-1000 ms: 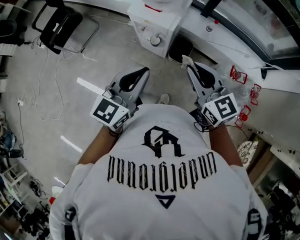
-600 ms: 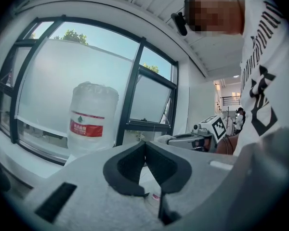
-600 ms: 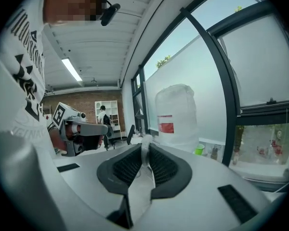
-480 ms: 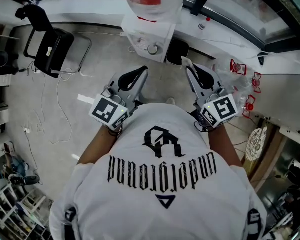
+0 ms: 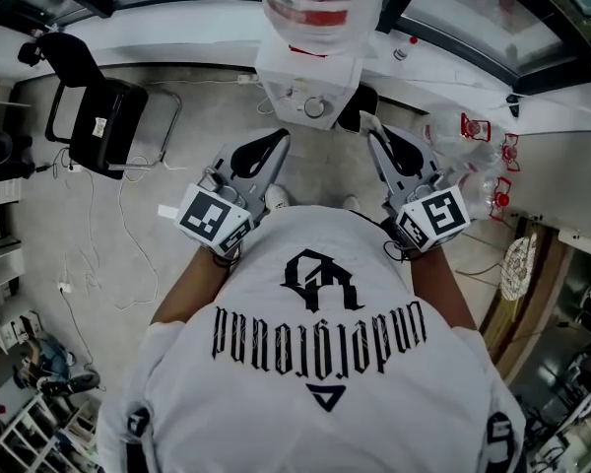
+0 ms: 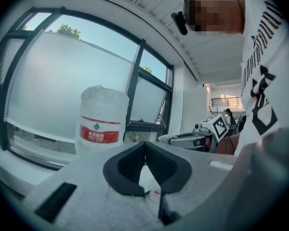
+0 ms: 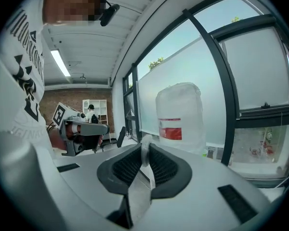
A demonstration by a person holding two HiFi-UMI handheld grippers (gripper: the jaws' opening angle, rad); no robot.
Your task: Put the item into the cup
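Jaws of your right gripper [image 7: 145, 147] are pinching the item [image 7: 145, 154] right at their tips. It is a thin, whitish scrap, and I cannot tell what kind. In the right gripper view it is standing edge-on between the ribbed pads, with its long axis running along the jaws and its free end poking out past the tips. In the head view that end is pointing forward, away from your chest and toward the water dispenser [image 5: 310, 92].

Your left gripper [image 6: 145, 144] is clenching with its tips touching and nothing between them. Only pale background is showing through the gap behind the tips.

You are holding both grippers just in front of your white T-shirt [image 5: 315, 363], side by side and apart, both aiming at the dispenser. It is carrying a big water bottle [image 6: 102, 121] with a red label, in front of the window [image 6: 53, 81].

Compared with a second ago, the grippers are sitting in the same spot before your chest and both grips are looking unchanged — it is the surroundings that are shifting. The dispenser was skewed then and is now sitting squarer and a little lower in the head view. The black chair [image 5: 103, 116] is showing lower along the left edge, and the small red objects [image 5: 478, 131] at the right are showing a little higher.
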